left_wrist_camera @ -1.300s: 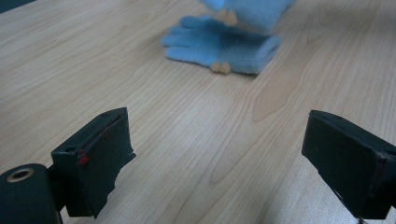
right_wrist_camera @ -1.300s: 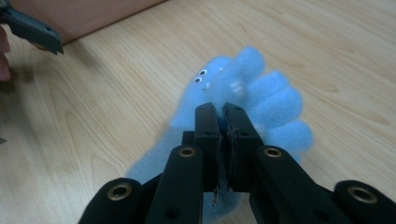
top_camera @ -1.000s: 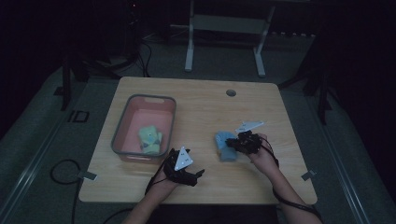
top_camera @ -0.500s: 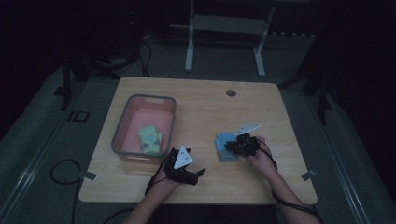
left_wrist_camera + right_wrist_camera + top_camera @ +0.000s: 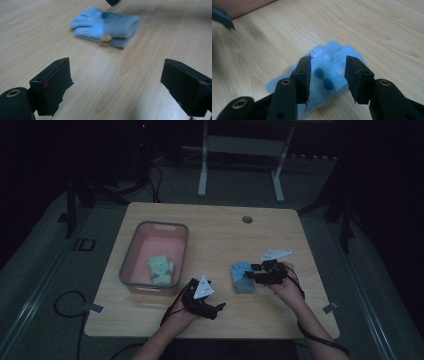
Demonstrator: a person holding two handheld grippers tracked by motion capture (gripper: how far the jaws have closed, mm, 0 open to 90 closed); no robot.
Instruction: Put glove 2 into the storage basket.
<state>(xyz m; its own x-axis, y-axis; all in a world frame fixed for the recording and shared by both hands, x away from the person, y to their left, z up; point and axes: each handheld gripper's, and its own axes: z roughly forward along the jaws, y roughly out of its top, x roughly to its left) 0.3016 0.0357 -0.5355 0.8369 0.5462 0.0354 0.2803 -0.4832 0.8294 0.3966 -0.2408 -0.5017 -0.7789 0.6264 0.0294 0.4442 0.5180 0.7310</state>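
A pair of light blue gloves [image 5: 241, 276] lies flat on the wooden table [image 5: 215, 235], right of centre. My right gripper [image 5: 251, 272] hovers at its right edge, pointing left. In the right gripper view the gloves [image 5: 329, 75] sit just below and between the jaws, which have just been opening; the right gripper [image 5: 328, 60] stands open and its pads touch nothing. My left gripper [image 5: 216, 308] rests near the front edge, open and holding nothing. In the left gripper view the left gripper [image 5: 115, 82] faces the gloves [image 5: 107, 27] from a short way off.
A pink bin [image 5: 131, 265] stands at the left of the table with a green and yellow glove [image 5: 160, 269] inside. A small round grommet [image 5: 247, 219] sits near the far edge. Bare tabletop lies between the bin and the blue gloves.
The right gripper has drawn back slightly to the right of the blue gloves, which stay lying on the table. The left gripper has kept still.
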